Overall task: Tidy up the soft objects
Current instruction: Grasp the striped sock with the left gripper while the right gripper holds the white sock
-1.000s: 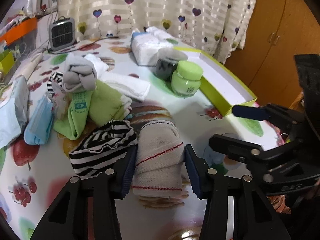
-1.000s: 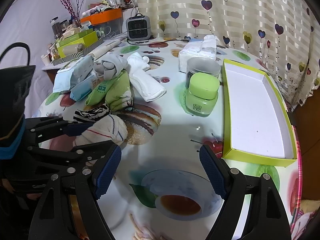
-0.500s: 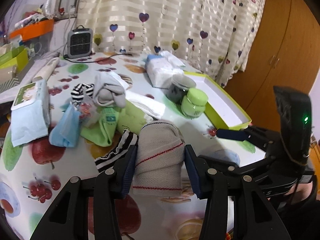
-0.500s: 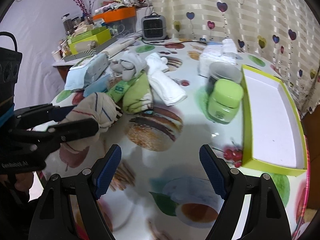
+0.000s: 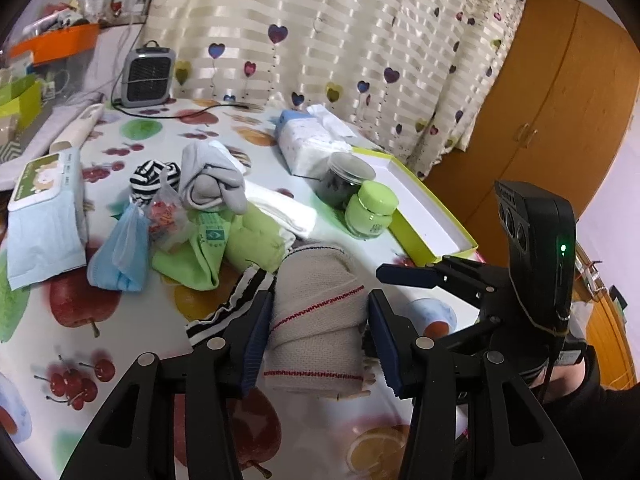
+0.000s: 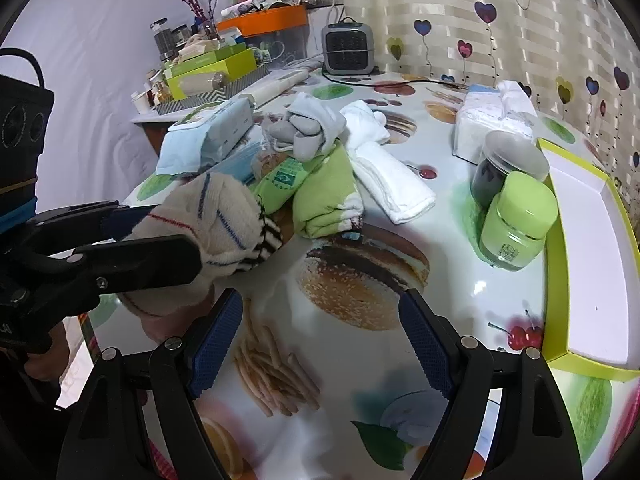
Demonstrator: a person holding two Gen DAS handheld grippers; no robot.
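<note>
my left gripper point(image 5: 318, 332) jaws clamped on the rolled beige sock point(image 5: 316, 320), right gripper point(image 6: 320, 336) jaws apart, i should carry it level toward the green-rimmed tray point(image 6: 556, 216) beyond them.

Left gripper point(image 5: 318, 340) fingers clamped; right gripper point(image 6: 320, 338) fingers spread wide.

Both wrist views look steeply down, close, sharing the table point(image 5: 168, 312) (each shows the other).

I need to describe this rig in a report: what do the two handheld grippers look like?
Both are matte black frames with silver screws and ribbed dark-blue pads: the left gripper and right gripper. Each carries a black camera box, one showing a green light. A dark sleeve shows behind.
</note>
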